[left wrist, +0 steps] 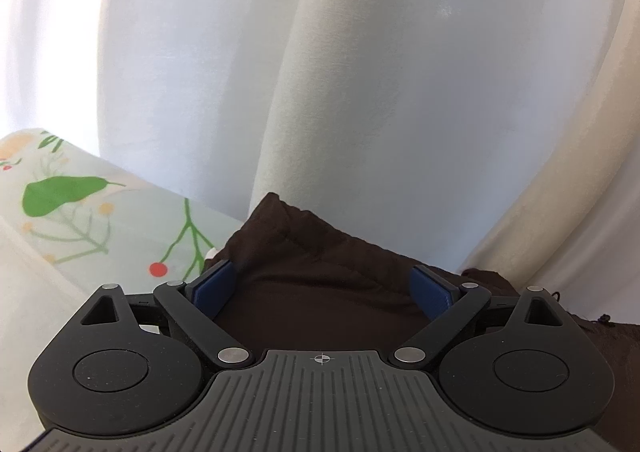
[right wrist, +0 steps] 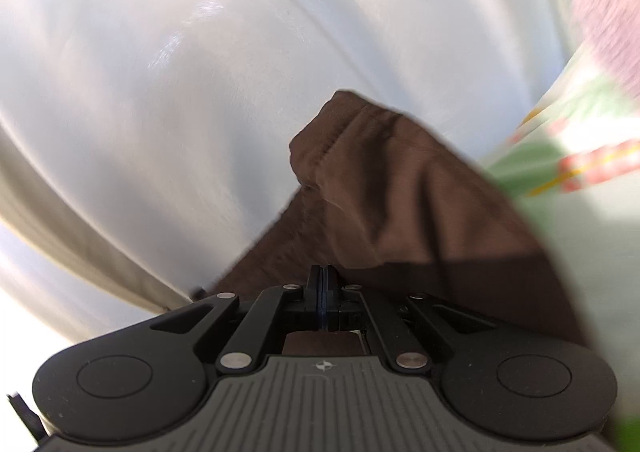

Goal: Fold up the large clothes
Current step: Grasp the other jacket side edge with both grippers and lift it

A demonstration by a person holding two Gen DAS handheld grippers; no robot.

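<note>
Dark brown fabric garment (left wrist: 320, 284), crumpled with a stitched, gathered edge, lies on a pale bedsheet printed with green leaves and red berries (left wrist: 100, 220). In the left wrist view it fills the space ahead of the left gripper (left wrist: 325, 288), whose jaws are spread wide apart; its blue pads (left wrist: 214, 286) sit on either side of the cloth without pinching it, and a rumpled corner rises just past the fingertips. In the right wrist view the same brown cloth (right wrist: 400, 204) bunches upward into a peak, and the right gripper (right wrist: 324, 292) has its jaws pressed together on a fold of it, the blue pads meeting with fabric at the tips. That view is motion-blurred. Behind the garment hang white sheer curtains (left wrist: 200, 72) in broad vertical folds, with a cream-coloured drape (left wrist: 568, 180) to one side. The printed sheet (right wrist: 580, 156) appears smeared at the right edge of the right wrist view.
</note>
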